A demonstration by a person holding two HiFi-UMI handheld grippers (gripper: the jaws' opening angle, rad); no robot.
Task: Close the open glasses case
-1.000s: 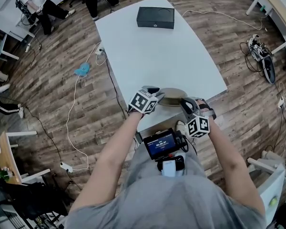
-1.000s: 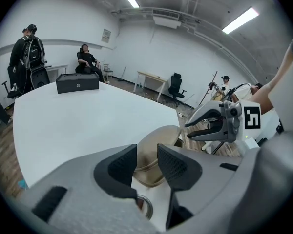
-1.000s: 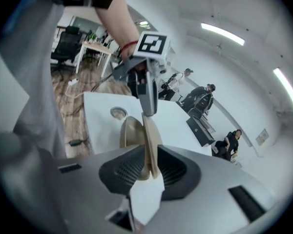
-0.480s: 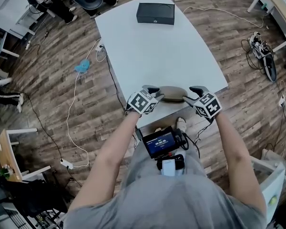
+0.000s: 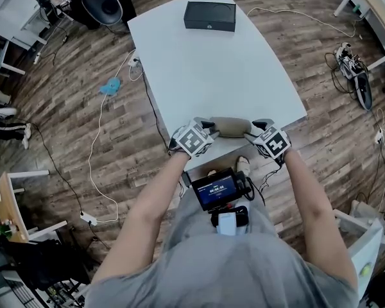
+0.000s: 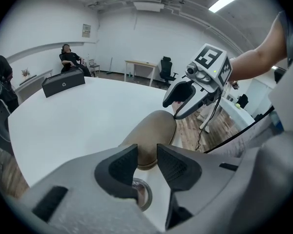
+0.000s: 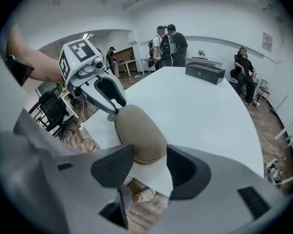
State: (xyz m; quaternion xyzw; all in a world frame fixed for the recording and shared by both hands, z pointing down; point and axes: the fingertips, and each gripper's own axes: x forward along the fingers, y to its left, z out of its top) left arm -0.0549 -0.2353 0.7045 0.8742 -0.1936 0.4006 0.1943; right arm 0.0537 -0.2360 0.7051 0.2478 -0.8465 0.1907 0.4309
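Item: tan oval hard-shell glasses case (image 5: 230, 127).
Condition: lid down on the base, with a thin seam running round the rim. No gap shows in either gripper view.
Form: long, rounded clamshell with a domed top and blunt ends.
Surface: matte and even, plain in colour. Whether it is cloth or leatherette cannot be told.
Location: lies lengthwise along the near edge of the white smooth-topped table (image 5: 205, 63), directly in front of the person, one end toward each gripper.
Left gripper (image 5: 207, 126): grey moulded plastic with dark ribbed pads. Its jaws stand a narrow gap apart at the case's left end, which shows through the gap just past the tips; the pads do not press on it.
Right gripper (image 5: 255, 128): same build. Its jaws have just been opening and now stand wide, framing the case's right end without touching it.
Marker cubes: one white cube with black square patterns rides on each gripper, the left cube (image 5: 192, 138) and the right cube (image 5: 271, 142).
Far end of table: black rectangular box (image 5: 209, 16), flat-topped and hard-edged, well apart from the case.
Worn by person: small dark device with a lit screen (image 5: 215, 191), at the chest.
Floor: brown wood-grain planks (image 5: 83, 140) crossed by loose white cable (image 5: 101, 153).
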